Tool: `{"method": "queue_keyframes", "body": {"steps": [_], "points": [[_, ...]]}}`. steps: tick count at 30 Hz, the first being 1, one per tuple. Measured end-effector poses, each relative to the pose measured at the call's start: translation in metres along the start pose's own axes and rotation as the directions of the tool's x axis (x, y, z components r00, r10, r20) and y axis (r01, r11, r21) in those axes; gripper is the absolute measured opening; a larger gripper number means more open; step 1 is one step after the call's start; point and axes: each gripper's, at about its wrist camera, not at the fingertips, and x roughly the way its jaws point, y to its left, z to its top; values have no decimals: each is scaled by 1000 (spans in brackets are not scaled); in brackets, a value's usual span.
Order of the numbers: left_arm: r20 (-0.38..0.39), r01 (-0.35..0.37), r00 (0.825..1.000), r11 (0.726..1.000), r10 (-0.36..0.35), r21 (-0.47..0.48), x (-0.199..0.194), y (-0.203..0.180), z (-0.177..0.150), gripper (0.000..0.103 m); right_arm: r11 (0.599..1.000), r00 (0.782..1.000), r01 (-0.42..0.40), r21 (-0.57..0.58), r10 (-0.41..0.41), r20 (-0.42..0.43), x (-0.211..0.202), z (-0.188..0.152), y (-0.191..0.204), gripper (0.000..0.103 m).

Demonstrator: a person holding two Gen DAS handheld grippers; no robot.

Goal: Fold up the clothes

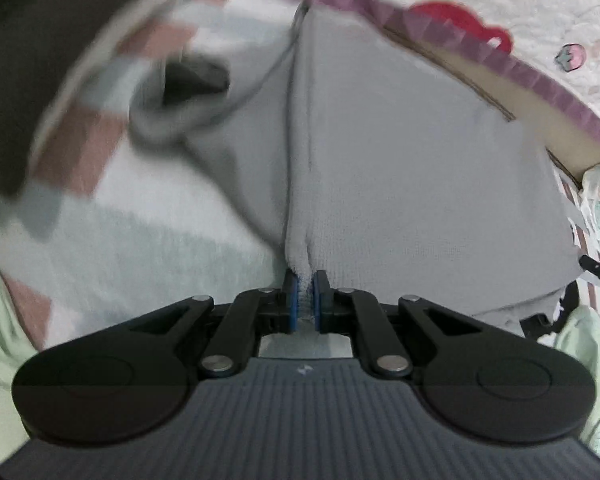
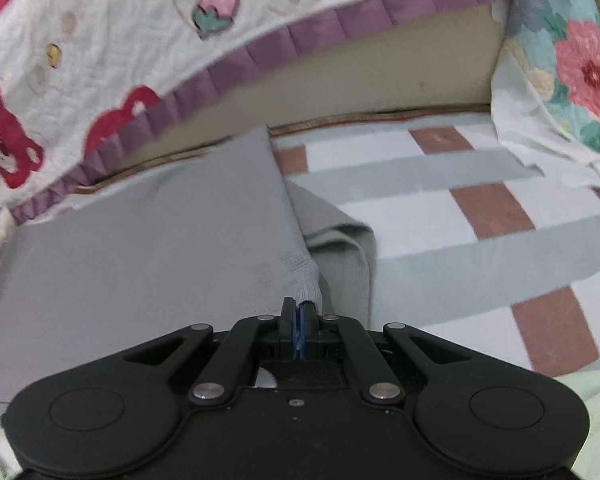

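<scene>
Left wrist view is showing the left claw (image 1: 305,294) pinching a gathered ridge of the grey knit garment (image 1: 412,168), which is spreading up the frame's middle over the checked blanket (image 1: 148,248). Right wrist view is showing the right claw (image 2: 299,322) pressed together on the garment's ribbed corner at lower centre, cartoon-print quilt (image 2: 100,40) lying beyond.

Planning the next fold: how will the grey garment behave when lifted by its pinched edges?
Probably floppy: the grey garment puckers where the left hand-held gripper pinches it. It looks like a soft knit, so it should sag between grips. Likely not slippery: the right hand-held gripper holds a thin edge.
</scene>
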Motion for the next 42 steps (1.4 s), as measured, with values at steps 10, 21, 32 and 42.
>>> {"method": "queue_keyframes", "body": {"steps": [10,21,32,42], "points": [[67,52,997,997,-48,-63,-12,14,9,6,992,977,-105,-67,115,181,-77,34,30,3],[71,-87,995,955,69,284,-17,-44,-9,17,997,1000,15,-75,-16,-22,-6,-4,14,3],[-27,286,942,761,-333,583,33,-229,11,21,963,963,-267,25,267,-21,-17,10,13,4],[-17,436,857,708,-515,556,97,-319,-10,57,887,888,-458,56,459,-14,-25,50,28,4]]}}
